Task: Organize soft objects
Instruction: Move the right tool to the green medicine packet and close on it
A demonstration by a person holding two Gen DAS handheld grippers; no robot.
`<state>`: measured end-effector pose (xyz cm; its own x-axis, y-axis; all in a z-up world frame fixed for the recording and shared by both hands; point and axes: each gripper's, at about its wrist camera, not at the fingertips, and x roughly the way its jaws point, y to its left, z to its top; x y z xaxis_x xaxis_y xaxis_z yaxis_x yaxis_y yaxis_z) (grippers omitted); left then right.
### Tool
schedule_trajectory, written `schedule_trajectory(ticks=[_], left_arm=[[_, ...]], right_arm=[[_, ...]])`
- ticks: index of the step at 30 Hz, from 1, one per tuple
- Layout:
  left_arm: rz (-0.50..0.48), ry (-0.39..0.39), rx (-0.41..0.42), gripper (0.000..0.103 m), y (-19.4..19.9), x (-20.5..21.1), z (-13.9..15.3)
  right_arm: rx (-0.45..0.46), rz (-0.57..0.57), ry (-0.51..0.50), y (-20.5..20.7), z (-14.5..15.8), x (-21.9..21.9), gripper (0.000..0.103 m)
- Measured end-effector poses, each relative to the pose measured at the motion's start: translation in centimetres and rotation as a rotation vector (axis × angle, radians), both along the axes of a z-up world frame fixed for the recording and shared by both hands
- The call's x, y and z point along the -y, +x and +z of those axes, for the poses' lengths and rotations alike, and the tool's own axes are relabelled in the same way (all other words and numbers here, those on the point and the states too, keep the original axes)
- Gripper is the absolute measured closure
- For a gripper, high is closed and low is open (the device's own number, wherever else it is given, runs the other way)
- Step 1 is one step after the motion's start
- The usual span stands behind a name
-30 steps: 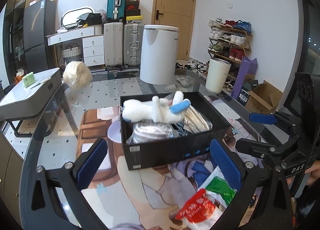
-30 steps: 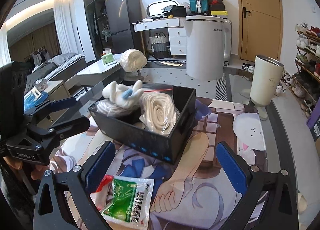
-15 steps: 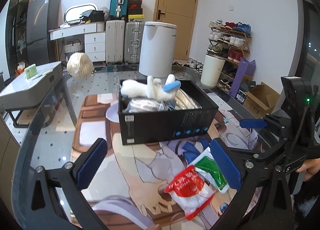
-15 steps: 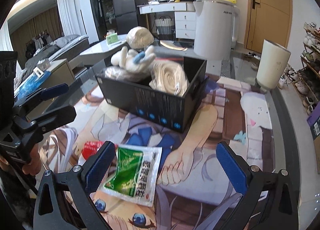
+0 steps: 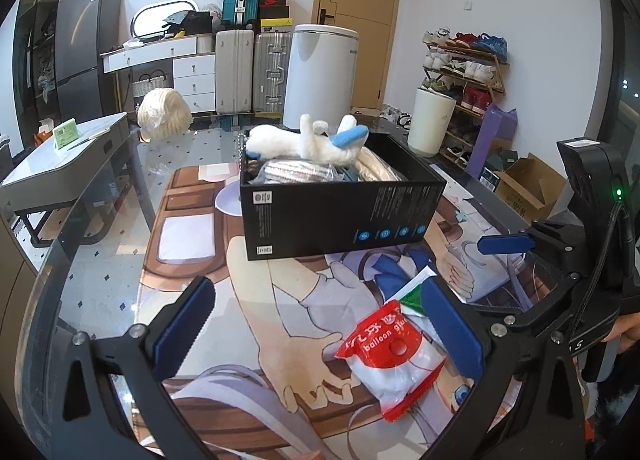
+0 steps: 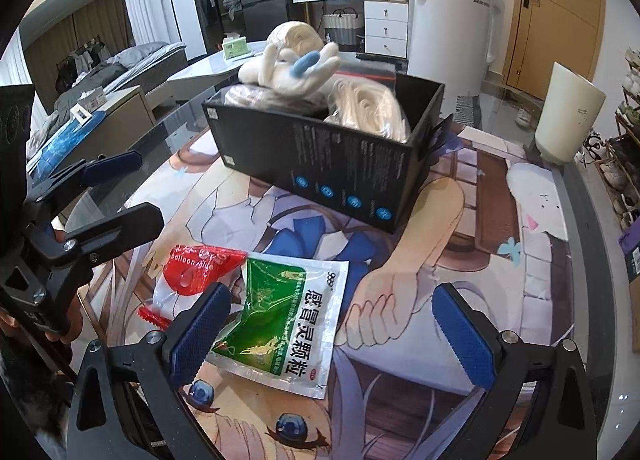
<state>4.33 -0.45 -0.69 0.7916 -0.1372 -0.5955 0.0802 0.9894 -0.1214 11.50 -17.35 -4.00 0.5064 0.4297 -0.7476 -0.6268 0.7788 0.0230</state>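
Box (image 5: 340, 216), black cardboard, sits mid-table on the printed mat and is already well loaded: white plush toy w/ blue ear (image 5: 312, 142) on top, cream rope coil (image 6: 368, 108) and a grey bagged bundle (image 5: 296, 174) under it. So most of the sorting looks done.

Left out, near edge of mat in front of the box: red-topped "balloon glue" pouch (image 5: 394, 356) and green medicine sachet (image 6: 280, 316), overlapping, neither picked up yet. A cream yarn-like bundle (image 5: 164, 114) also sits at the table's far edge, well apart from the box; can't tell if it counts.

L gripper (image 5: 316, 336) jaws apart, empty, pouch btwn the fingers but not clamped. R gripper (image 6: 332, 336) also spread wide, empty, over the sachet.
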Motion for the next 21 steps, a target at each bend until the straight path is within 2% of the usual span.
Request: schedule_trajectory(ticks=[4,16,21], left_arm=[[0.005,0.051,-0.002,0.000,0.1,0.4,-0.3],[-0.041,0.023,-0.037,0.000,0.7,0.4,-0.9],[-0.058,0.012,-0.051,0.000,0.8,0.5,-1.1]], right_arm=[[-0.012,0.010,-0.010,0.0,-0.6,-0.5,0.001],[-0.054,0.022,-0.034,0.3,-2.1,-1.4,0.001],[-0.041,0.013,-0.056,0.4,-2.4,-1.2,0.001]])
